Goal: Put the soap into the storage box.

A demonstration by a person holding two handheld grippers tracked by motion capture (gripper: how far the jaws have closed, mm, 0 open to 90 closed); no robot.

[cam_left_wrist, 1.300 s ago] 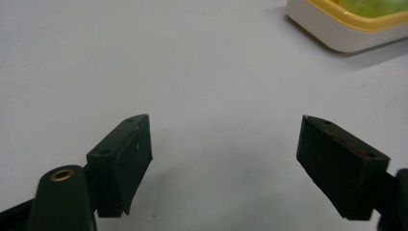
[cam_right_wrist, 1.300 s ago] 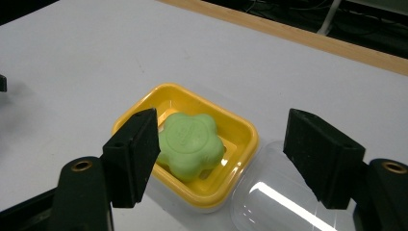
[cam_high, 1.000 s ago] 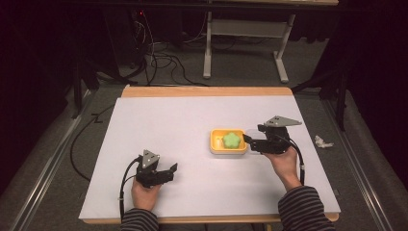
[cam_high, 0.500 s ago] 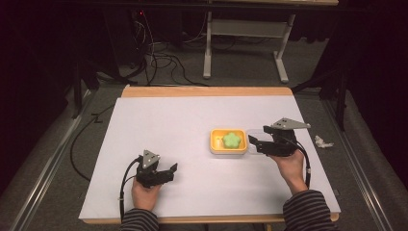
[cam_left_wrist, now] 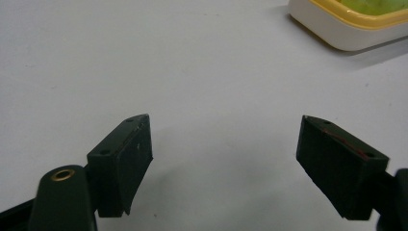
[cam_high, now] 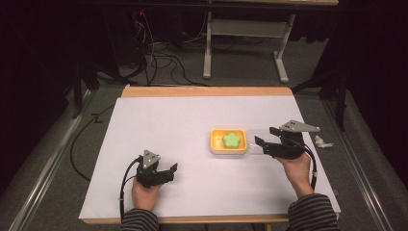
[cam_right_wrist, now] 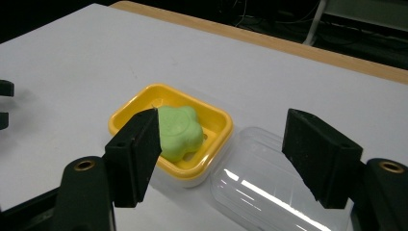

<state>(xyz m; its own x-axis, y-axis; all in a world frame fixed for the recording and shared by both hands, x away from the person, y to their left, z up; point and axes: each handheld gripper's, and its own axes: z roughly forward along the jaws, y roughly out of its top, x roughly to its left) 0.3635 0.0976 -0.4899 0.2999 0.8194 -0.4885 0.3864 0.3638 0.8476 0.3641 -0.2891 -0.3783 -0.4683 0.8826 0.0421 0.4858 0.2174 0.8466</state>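
A yellow soap dish (cam_high: 214,140) (cam_right_wrist: 129,111) sits right of the table's middle and holds a green flower-shaped soap (cam_high: 232,139) (cam_right_wrist: 180,130). A clear plastic lid (cam_high: 253,134) (cam_right_wrist: 269,192) lies on the table against the dish's right side. My right gripper (cam_high: 264,137) (cam_right_wrist: 221,149) hovers over that lid, jaws apart, with nothing pressed between them. My left gripper (cam_high: 171,172) (cam_left_wrist: 223,159) rests low near the front left, open and empty. The dish's corner (cam_left_wrist: 337,29) shows at the top right of the left gripper view.
The white table sheet (cam_high: 168,120) has a wooden far edge (cam_high: 207,91). A small crumpled white scrap (cam_high: 323,142) lies just beyond the sheet's right edge. Cables (cam_high: 163,60) and a desk frame (cam_high: 245,29) stand on the floor behind.
My right gripper has moved a little to the right, away from the dish, and the clear lid now shows beside the dish. The left hand stayed still.
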